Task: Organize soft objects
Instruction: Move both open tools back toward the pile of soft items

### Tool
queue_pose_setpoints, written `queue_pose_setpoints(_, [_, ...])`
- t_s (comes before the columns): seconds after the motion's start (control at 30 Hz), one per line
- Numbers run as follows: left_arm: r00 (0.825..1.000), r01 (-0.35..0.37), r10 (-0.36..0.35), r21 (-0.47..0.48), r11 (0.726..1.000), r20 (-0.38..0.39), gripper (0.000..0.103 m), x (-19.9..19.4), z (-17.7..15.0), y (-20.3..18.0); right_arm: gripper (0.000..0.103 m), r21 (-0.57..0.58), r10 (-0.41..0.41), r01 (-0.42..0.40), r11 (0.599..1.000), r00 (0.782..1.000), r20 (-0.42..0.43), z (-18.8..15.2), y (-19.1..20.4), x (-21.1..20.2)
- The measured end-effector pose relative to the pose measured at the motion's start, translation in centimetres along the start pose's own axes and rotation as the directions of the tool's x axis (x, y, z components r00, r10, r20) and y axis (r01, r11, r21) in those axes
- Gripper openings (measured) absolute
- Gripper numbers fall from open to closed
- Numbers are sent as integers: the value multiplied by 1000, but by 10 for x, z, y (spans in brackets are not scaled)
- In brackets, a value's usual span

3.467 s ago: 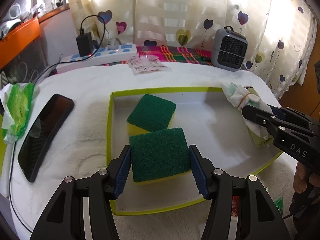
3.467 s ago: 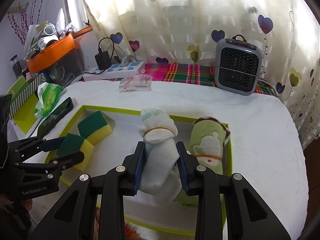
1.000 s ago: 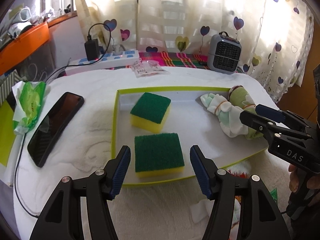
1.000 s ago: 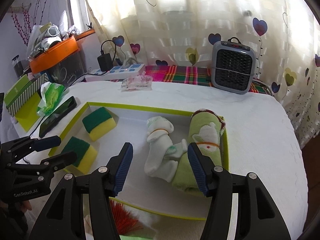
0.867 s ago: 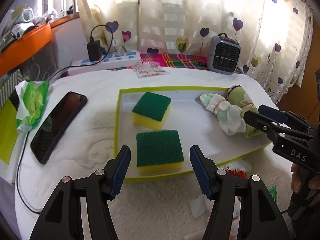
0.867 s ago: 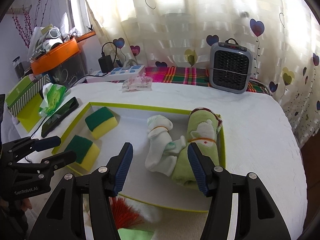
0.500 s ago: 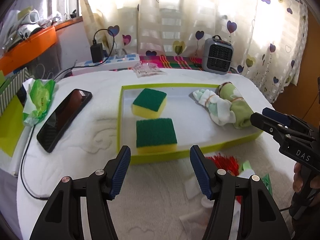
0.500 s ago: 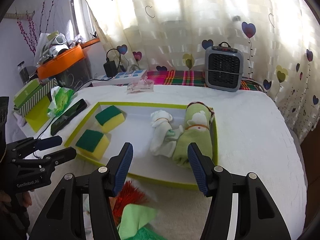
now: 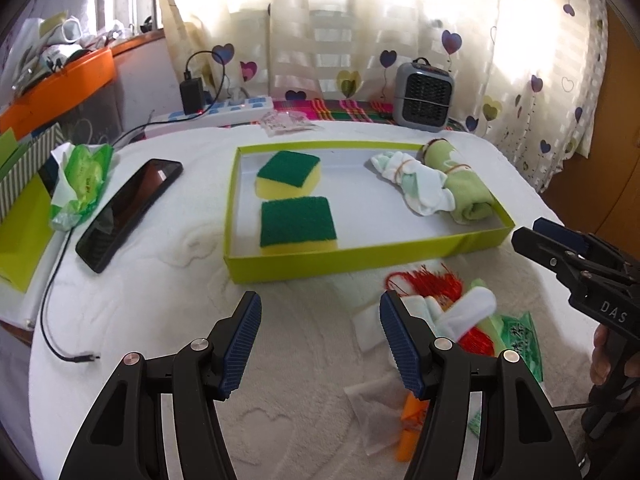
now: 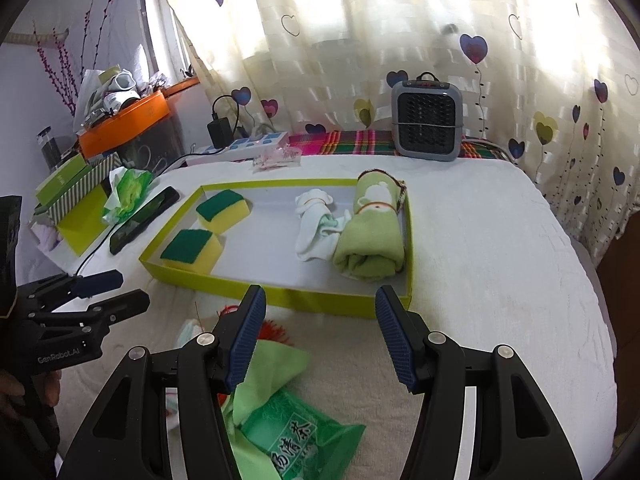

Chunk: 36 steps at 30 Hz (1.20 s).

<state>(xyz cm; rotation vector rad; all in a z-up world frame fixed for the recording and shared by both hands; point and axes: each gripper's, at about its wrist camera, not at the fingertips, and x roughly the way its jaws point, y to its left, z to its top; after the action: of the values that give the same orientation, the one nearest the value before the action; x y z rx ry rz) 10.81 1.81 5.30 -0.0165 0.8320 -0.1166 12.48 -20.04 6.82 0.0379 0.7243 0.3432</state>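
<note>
A shallow lime-green box (image 9: 360,258) (image 10: 280,292) lies on the white table. Two green-topped yellow sponges (image 9: 298,220) (image 9: 290,172) sit at its left end. A white sock bundle (image 9: 416,184) (image 10: 318,224) and a rolled green towel (image 9: 464,192) (image 10: 374,232) lie side by side at its right end. My left gripper (image 9: 320,340) is open over bare cloth, well in front of the box. Also open and empty, my right gripper (image 10: 320,338) hangs before the box's near wall, and shows again at the right edge (image 9: 576,256) of the left wrist view.
Loose bits lie in front of the box: red tassels (image 9: 432,280), white and green cloths (image 10: 272,372), a green packet (image 10: 296,440). A phone (image 9: 128,212), tissue pack (image 9: 82,168) and cable sit left. A power strip (image 9: 224,114) and small heater (image 10: 426,124) stand at the back.
Both grippers have drawn back from the box, which now looks smaller and farther. The loose clutter in front of it has come into view. The sock bundle stays released in the box.
</note>
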Motion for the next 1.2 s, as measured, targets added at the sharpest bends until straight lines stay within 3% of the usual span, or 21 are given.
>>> queue_pose_setpoints(0.3, [997, 77, -77, -18, 997, -7, 61, -1, -11, -3, 58, 26, -1, 2, 1000, 1000, -17, -16, -7, -6])
queue_pose_setpoints(0.63, [981, 184, -186, -46, 982, -49, 61, 2, -27, -1, 58, 46, 11, -9, 999, 999, -41, -35, -11, -15])
queue_pose_setpoints(1.2, [954, 278, -275, 10, 961, -118, 61, 0, -55, -23, 58, 67, 24, -21, 998, 999, -45, -54, -9, -24])
